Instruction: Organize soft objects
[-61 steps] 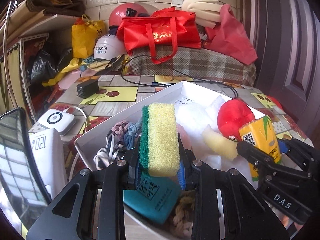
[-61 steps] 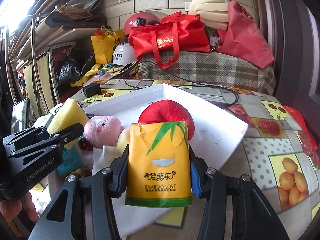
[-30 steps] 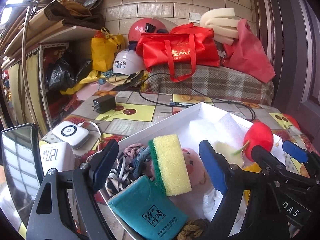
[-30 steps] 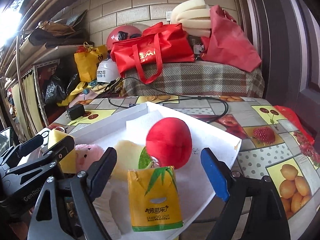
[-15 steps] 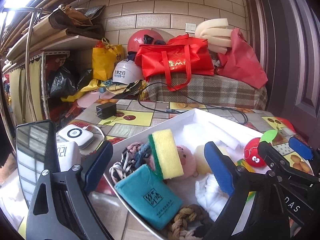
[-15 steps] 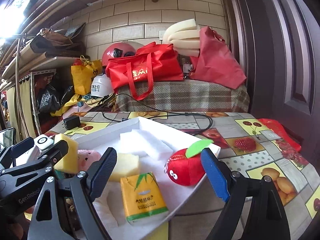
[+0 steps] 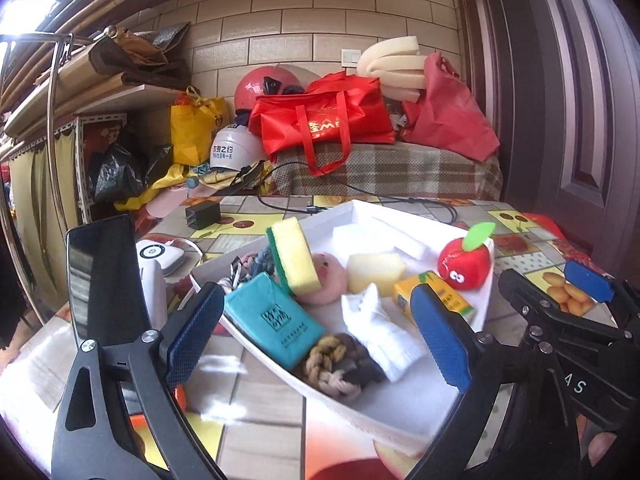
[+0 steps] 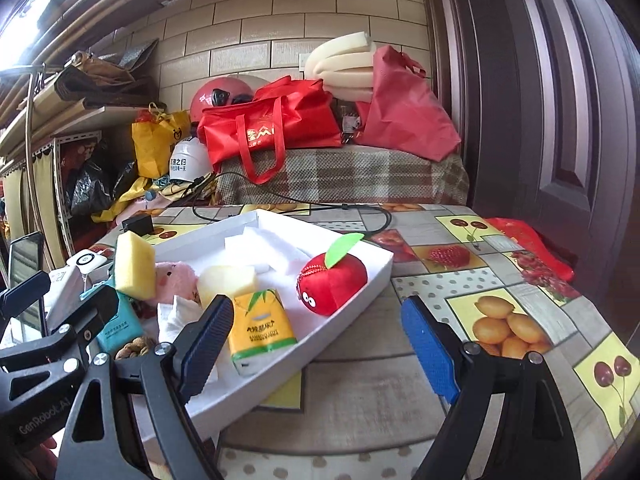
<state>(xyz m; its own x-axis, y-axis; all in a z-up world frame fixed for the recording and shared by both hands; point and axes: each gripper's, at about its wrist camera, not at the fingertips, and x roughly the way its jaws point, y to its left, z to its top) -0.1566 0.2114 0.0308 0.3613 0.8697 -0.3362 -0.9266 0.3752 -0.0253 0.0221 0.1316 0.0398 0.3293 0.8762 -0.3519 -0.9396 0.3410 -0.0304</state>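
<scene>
Both tools wide, empty, left tool point(image 7: 316, 332) just opened, sponge point(image 7: 294, 256) beyond

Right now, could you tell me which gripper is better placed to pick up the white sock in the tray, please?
Left, I think. The white sock lies between the open left gripper's fingers, while the open right gripper points past the tray's right edge, with the sock off to its left.

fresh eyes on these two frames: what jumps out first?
The white tray on the fruit-print table, crowded with soft things: a red plush apple at its right, a yellow-green sponge propped up at the left. Behind it, a bright red tote bag sits on the plaid-covered ledge against the brick wall.
</scene>
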